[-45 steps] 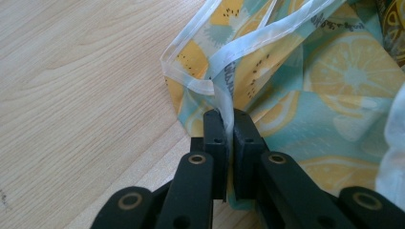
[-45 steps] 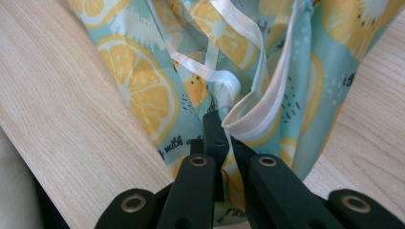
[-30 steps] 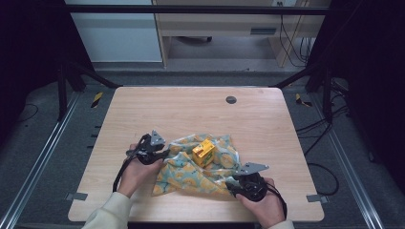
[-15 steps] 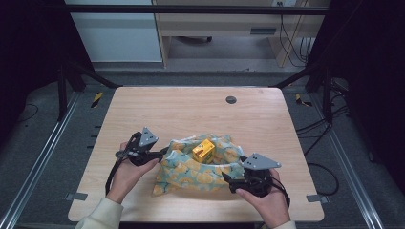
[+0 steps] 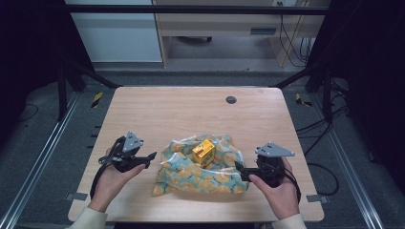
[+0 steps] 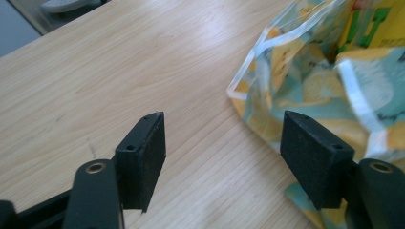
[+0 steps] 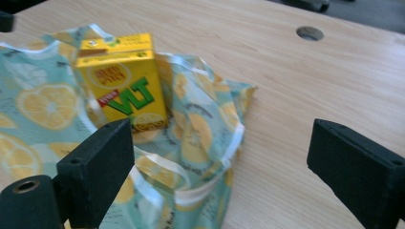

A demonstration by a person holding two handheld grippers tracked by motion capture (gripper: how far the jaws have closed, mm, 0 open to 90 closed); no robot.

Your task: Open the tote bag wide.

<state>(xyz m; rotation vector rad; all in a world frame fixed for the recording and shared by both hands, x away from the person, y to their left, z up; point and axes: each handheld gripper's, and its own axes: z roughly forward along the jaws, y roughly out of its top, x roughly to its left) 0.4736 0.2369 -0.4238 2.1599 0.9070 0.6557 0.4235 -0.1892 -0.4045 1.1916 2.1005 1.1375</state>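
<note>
A teal bag with a lemon print [image 5: 200,171] lies crumpled on the front middle of the wooden table [image 5: 181,114]. A yellow drink carton [image 5: 204,150] stands upright in its folds. My left gripper [image 5: 152,156] hovers just left of the bag, open, with bare wood between its jaws. My right gripper [image 5: 239,170] sits at the bag's right edge, also open. Both sets of jaws have just been opening, and nothing is between either pair. The left gripper view has its gripper [image 6: 224,143] beside the bag [image 6: 305,81]. The right gripper view has its gripper [image 7: 219,167] behind the bag [image 7: 43,105] and carton [image 7: 119,81].
A round cable hole [image 5: 231,99] sits near the table's far edge and also appears as the hole [image 7: 309,33] in the right gripper view. Dark frame posts stand at both far corners. Bare wood lies behind and to either side of the bag.
Both grippers have let go of the bag's edges and pulled away, the left one to the left, the right one to the right and up. The bag has slumped around the carton.
</note>
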